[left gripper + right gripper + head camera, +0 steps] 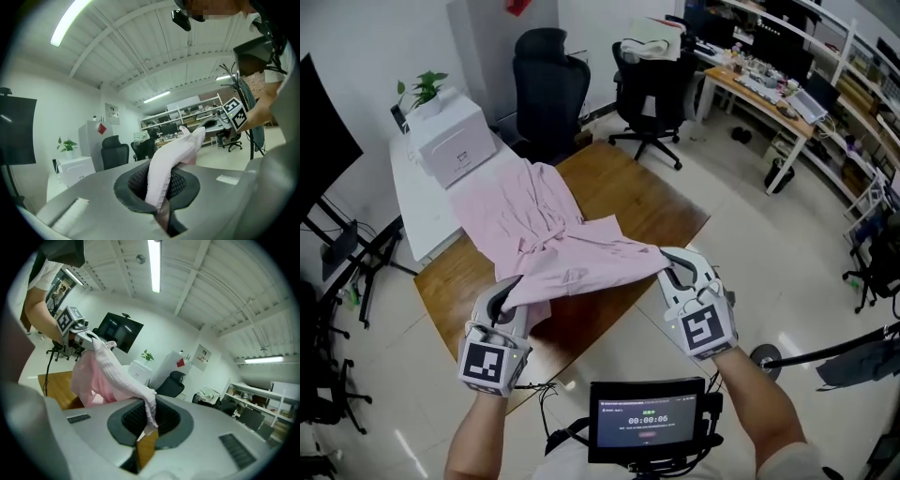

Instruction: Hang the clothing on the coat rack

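A pink shirt (548,234) lies partly on the wooden table (619,192), its near edge lifted and stretched between both grippers. My left gripper (508,289) is shut on the shirt's left end; in the left gripper view the pink fabric (164,171) runs out from between the jaws toward the other gripper (220,123). My right gripper (671,267) is shut on the right end; in the right gripper view the cloth (119,376) stretches away to the left gripper (77,333). No coat rack is in any view.
A white box (450,136) and a potted plant (422,91) sit on a white side table behind the shirt. Two black office chairs (548,84) stand beyond the table. Desks with clutter (778,84) line the right. A small screen (647,422) is mounted below my hands.
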